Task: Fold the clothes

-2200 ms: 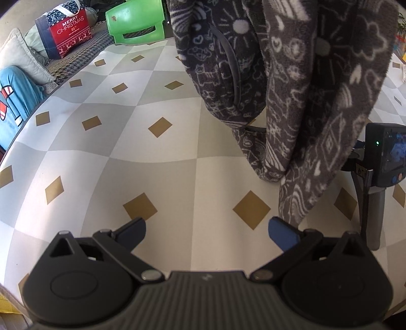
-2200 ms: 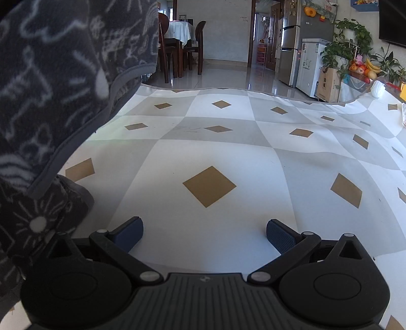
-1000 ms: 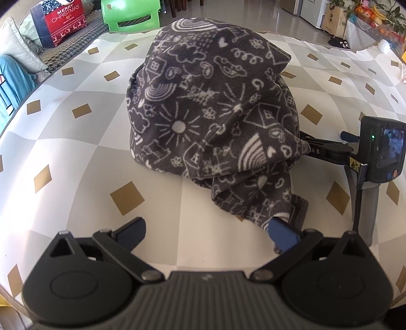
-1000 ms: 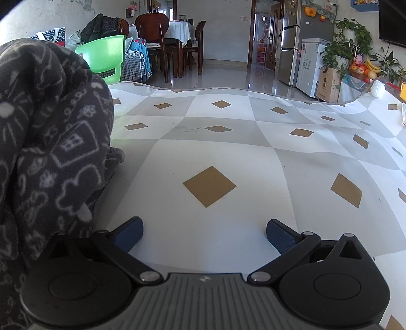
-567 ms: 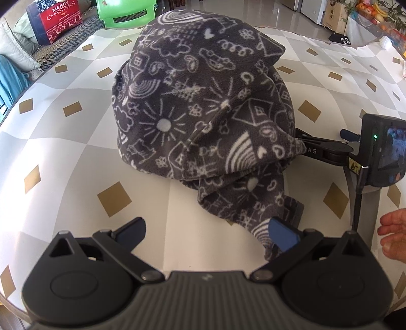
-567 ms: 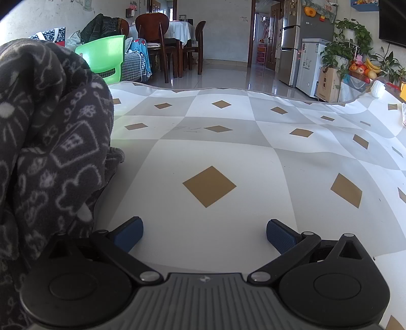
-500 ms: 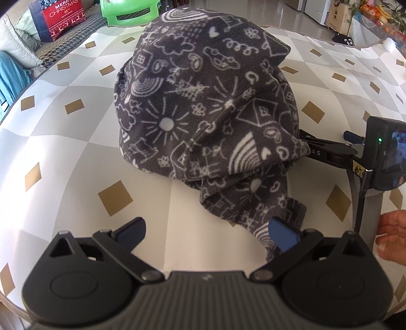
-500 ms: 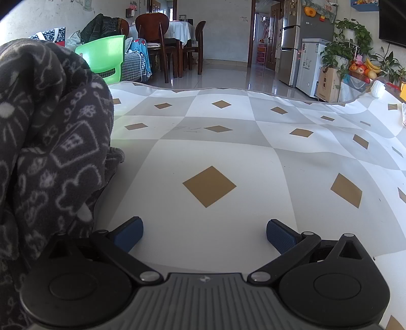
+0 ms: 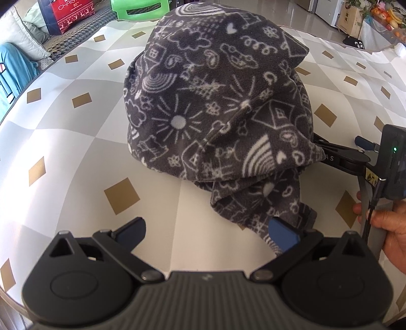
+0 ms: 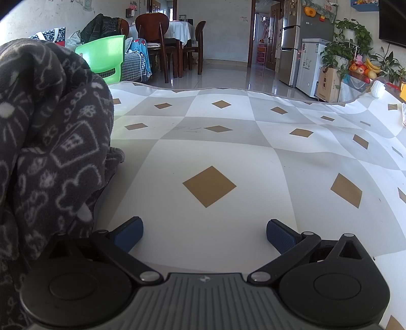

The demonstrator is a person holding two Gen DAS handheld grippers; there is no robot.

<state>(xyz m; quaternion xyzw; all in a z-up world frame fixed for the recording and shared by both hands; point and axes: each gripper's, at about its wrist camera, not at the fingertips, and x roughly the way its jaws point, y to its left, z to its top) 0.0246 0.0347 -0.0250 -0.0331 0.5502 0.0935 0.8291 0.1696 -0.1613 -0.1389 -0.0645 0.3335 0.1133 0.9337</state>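
A dark grey fleece garment with white doodle print lies heaped on the checked table cover. My left gripper hovers open just in front of the heap; its right fingertip is at the trailing hem. In the left wrist view the right gripper's body rests on the table, partly under the heap's right side, with a hand on its handle. My right gripper is open over bare cover, with the same garment piled against its left side.
A green plastic chair, dining chairs and a table stand beyond the far edge. A red Christmas bag and cushions sit at the far left. A fridge, plants and fruit are at the far right. Bare checked cover stretches ahead of the right gripper.
The garment hung in the air 2.2 s ago and now lies heaped on the table. A hand has come in and taken the right gripper's handle. The left gripper moved slightly closer.
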